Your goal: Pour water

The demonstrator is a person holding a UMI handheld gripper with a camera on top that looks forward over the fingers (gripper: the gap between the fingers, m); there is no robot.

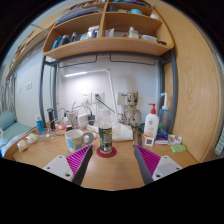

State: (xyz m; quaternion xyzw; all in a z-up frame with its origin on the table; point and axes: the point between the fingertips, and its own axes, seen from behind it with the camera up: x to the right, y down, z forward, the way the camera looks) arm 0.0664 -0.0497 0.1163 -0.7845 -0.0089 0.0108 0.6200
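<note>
Bottle (105, 138) upright on table (100, 170), beyond my tongs (108, 166); tongs apart, empty. Mug (77, 139) beside bottle. Grasp, pour pending.

My gripper (109, 163) — two pale grey fingers (66, 167), angular, tapering forward. Magenta pads (148, 160) on inner faces — ridged texture. No cables or markings I can see.

Premises are presenting as a lived-in home desk corner, possibly a dormitory room. A wooden bench (110, 165) is carrying everyday clutter just ahead of the jaws: a mug (77, 139), a slim can (105, 138) and, off to the right, a pump bottle (151, 123). Wooden shelves (105, 45) are hanging above and beyond the jaws, holding household containers. A white wall (105, 85) is backing the bench.
</note>
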